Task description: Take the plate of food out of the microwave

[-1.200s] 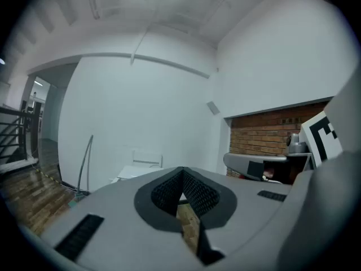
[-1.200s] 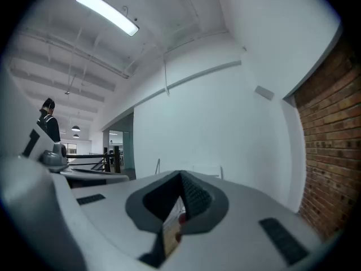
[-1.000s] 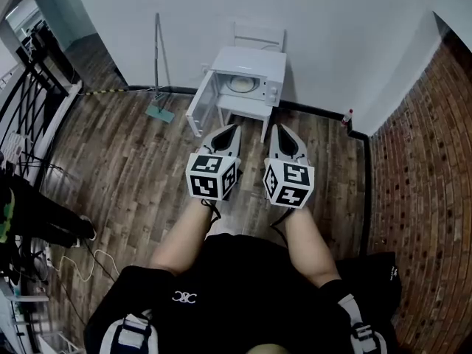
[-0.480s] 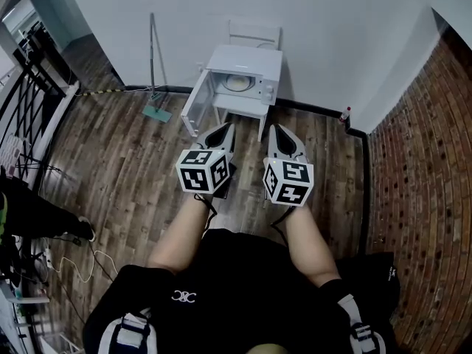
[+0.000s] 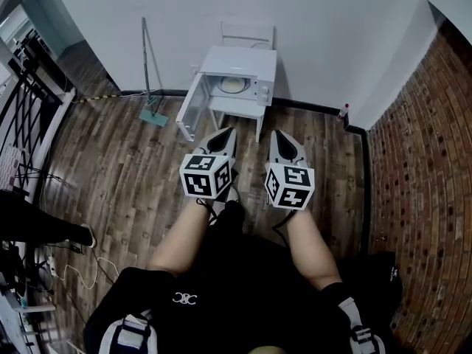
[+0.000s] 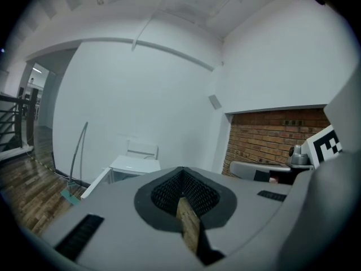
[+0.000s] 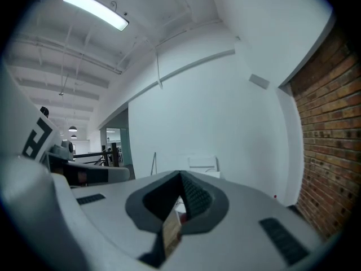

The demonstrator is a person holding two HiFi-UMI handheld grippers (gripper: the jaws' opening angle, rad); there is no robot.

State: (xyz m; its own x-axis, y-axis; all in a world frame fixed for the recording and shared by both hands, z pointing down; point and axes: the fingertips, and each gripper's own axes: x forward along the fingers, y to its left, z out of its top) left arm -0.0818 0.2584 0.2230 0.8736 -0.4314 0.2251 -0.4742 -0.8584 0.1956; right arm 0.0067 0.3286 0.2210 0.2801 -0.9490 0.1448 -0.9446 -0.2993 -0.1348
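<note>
The white microwave [image 5: 247, 68] stands on a small white table by the far wall, its door [image 5: 190, 111] swung open to the left. Inside it lies a pale plate of food [image 5: 231, 85]. In the head view my left gripper [image 5: 229, 133] and right gripper [image 5: 279, 135] hang side by side over the wooden floor, well short of the microwave. Both are shut with nothing between the jaws. The left gripper view shows the left gripper [image 6: 180, 171] pointing towards the microwave [image 6: 131, 166]. In the right gripper view the right gripper [image 7: 181, 177] hides most of it.
A long-handled mop [image 5: 150, 80] leans on the wall left of the microwave. A white chair [image 5: 247, 34] stands behind it. A small bottle [image 5: 343, 112] sits at the wall corner beside the brick wall [image 5: 424, 161]. A black railing [image 5: 29, 102] and cables [image 5: 81, 268] are at the left.
Both grippers stay shut in front of me. The left one swung slightly left, then back. The microwave has drifted a little left and up in the head view.
</note>
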